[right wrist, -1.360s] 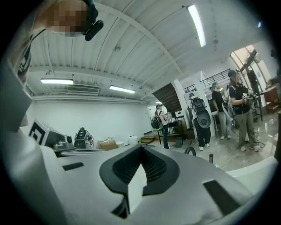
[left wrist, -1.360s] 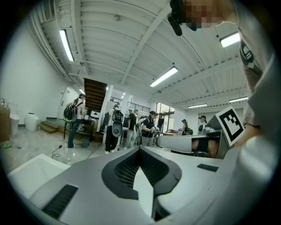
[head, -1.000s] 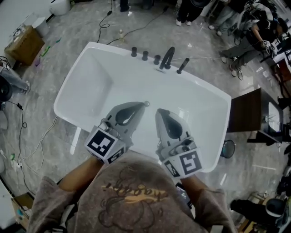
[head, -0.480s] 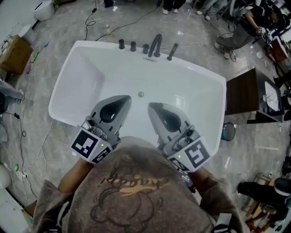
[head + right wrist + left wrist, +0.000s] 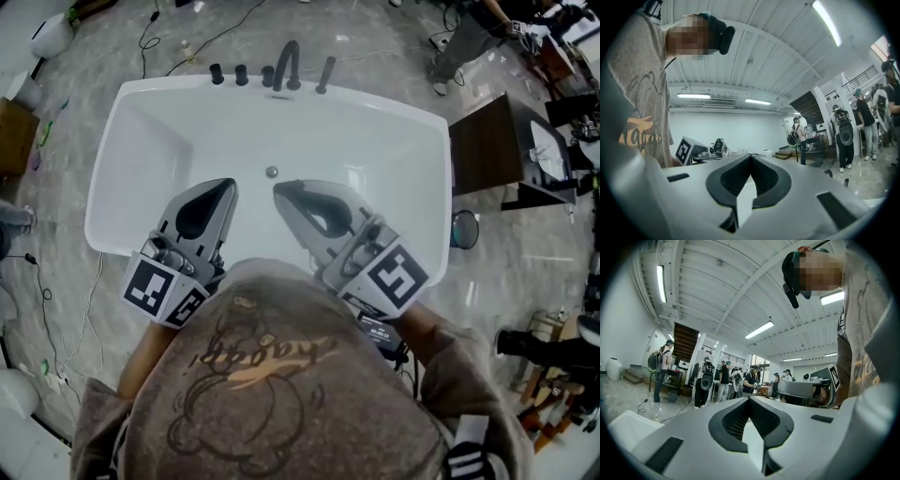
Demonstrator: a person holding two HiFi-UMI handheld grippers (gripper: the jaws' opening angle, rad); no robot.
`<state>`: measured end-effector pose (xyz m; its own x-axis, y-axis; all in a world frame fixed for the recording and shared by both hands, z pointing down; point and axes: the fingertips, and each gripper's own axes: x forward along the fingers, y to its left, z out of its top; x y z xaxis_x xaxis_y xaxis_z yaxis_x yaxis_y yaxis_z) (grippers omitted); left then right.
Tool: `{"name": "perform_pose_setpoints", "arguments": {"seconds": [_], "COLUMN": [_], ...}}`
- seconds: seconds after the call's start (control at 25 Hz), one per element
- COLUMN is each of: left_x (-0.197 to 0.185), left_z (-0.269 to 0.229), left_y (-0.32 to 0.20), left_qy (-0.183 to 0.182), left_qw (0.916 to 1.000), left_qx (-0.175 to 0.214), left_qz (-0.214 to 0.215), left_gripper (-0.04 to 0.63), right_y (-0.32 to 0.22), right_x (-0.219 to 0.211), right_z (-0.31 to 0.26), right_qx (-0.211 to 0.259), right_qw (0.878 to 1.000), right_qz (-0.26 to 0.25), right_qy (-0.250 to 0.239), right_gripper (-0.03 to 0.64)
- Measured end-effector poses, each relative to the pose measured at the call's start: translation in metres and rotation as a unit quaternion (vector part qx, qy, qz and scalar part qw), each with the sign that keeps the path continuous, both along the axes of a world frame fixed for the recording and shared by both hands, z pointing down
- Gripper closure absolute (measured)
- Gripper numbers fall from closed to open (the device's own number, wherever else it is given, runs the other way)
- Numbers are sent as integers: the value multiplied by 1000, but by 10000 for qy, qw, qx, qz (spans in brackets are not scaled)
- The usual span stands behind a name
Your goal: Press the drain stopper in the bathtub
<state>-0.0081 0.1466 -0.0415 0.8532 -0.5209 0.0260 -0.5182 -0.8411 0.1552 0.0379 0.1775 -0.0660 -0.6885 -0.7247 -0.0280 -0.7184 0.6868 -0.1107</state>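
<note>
The white bathtub [image 5: 141,122] fills the middle of the head view, seen from above. Its small round metal drain stopper [image 5: 272,172] sits on the tub floor, uncovered. My left gripper [image 5: 228,185] hangs over the near half of the tub, left of the stopper, jaws shut and empty. My right gripper [image 5: 280,188] points its tip just below and right of the stopper, also shut on nothing. In the left gripper view the left gripper [image 5: 749,398] shows its pads pressed together; in the right gripper view the right gripper [image 5: 751,156] does too. Both these views look out at the room, not the tub.
A black faucet [image 5: 286,64] with dark knobs [image 5: 217,73] lines the tub's far rim. A dark cabinet [image 5: 487,150] stands right of the tub. Cables [image 5: 89,291] trail over the marble floor at left. People stand beyond the far rim.
The left gripper's tip has drawn away from the stopper to the left, leaving it uncovered. The right gripper's tip has swung left toward the stopper. The head view has shifted.
</note>
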Motion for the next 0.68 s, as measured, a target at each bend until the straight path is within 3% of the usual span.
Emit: {"name": "perform_pose_setpoints", "arguments": {"seconds": [0.68], "left_x": [-9], "left_z": [1], "left_y": [4], "left_qy": [68], "left_qw": [10000], "left_qx": [-47], "left_qz": [-37], "left_gripper": [594], "right_y": [11], "right_x": [-18], "right_z": [8], "right_qx": [-19], "right_qw": [9995], "right_qz": [-265], "right_qy": [193], "right_gripper": [618]}}
